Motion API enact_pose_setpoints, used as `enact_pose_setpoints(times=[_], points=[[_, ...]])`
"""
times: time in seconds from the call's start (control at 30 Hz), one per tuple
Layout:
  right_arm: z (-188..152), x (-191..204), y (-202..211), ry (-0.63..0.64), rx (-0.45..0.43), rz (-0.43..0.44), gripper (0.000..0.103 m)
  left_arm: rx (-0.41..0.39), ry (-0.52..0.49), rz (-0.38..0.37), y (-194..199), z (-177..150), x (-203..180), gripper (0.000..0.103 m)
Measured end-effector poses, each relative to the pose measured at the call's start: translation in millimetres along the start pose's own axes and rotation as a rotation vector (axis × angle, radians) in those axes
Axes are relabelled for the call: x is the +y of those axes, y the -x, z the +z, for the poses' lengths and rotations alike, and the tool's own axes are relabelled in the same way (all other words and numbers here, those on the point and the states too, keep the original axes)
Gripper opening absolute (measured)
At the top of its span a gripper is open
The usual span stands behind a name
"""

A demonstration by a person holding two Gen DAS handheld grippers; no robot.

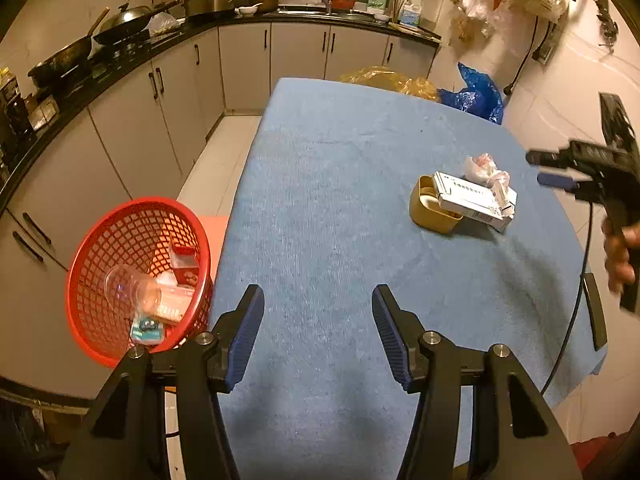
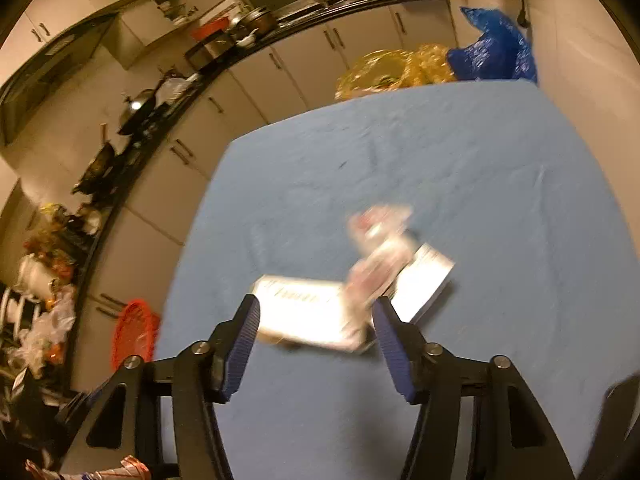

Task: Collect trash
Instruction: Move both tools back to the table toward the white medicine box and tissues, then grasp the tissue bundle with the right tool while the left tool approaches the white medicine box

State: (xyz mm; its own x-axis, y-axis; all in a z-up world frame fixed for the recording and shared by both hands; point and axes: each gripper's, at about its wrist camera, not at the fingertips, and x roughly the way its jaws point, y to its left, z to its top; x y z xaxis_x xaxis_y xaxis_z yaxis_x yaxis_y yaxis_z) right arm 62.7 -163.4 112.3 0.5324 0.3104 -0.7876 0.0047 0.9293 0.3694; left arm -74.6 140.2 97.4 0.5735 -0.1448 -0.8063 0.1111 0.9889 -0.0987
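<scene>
Left gripper (image 1: 318, 312) over the near end of the table (image 1: 340, 160), jaws spread wide, nothing between them. Right gripper (image 2: 316, 322) likewise spread wide and empty, hovering above the trash pile; seen from the left wrist view (image 1: 554, 168) beyond the table's right edge, held in a hand (image 1: 620, 256).

Trash gathered near the right edge, about midway along it: a gold tin (image 1: 434, 210) lying open, a white box (image 1: 472, 200) leaning across it, a crumpled wrapper (image 1: 486, 170) on top of the box toward the far side. In the right wrist view, blurred by motion: white box (image 2: 308, 312) just ahead of the fingertips, wrapper (image 2: 380, 252) over it, a second white box or flap (image 2: 426, 280) to the right; cannot tell whether one carton or two.

Red basket (image 1: 136, 276) off the table's near left corner, below the edge, on a red surface. Inside: a clear cup (image 1: 128, 286) on its side, a red-and-white carton (image 1: 184, 260), a small teal packet (image 1: 146, 330). Same basket (image 2: 134, 334) visible past the left edge in the right wrist view.

Beyond the far edge, a yellow bag (image 1: 390, 78) and a blue bag (image 1: 476, 94), side by side.
</scene>
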Motion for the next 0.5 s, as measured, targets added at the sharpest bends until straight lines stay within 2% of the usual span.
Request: enact_pose_setpoints(times=[0.13,0.37,0.4,0.43,0.47,0.5], points=[[30.4,-8.0,-37.1,0.059,0.065,-0.049,0.066,0.007,0.022,0.016,1.8,-3.8,-0.7,0.055],[42.8,-16.3,-95.7,0.173,0.188,-0.126,0.066,0.019,0.051,0.050,6.0,-11.9,2.1,0.055],[41.7,-17.9,-99.8,0.173,0.207,-0.119,0.060,0.023,0.057,0.054,5.7,-12.6,3.0,0.055],[40.1,-18.5,-101.9,0.174,0.219,-0.109,0.043,0.025,0.061,0.057,5.8,-12.8,3.7,0.055],[37.5,-17.2,-103.5,0.182,0.239,-0.104,0.038,0.026,0.063,0.060,5.5,-13.2,4.3,0.055],[34.3,-14.2,-103.5,0.196,0.250,-0.095,0.038,0.028,0.067,0.063,4.7,-13.5,4.8,0.055]])
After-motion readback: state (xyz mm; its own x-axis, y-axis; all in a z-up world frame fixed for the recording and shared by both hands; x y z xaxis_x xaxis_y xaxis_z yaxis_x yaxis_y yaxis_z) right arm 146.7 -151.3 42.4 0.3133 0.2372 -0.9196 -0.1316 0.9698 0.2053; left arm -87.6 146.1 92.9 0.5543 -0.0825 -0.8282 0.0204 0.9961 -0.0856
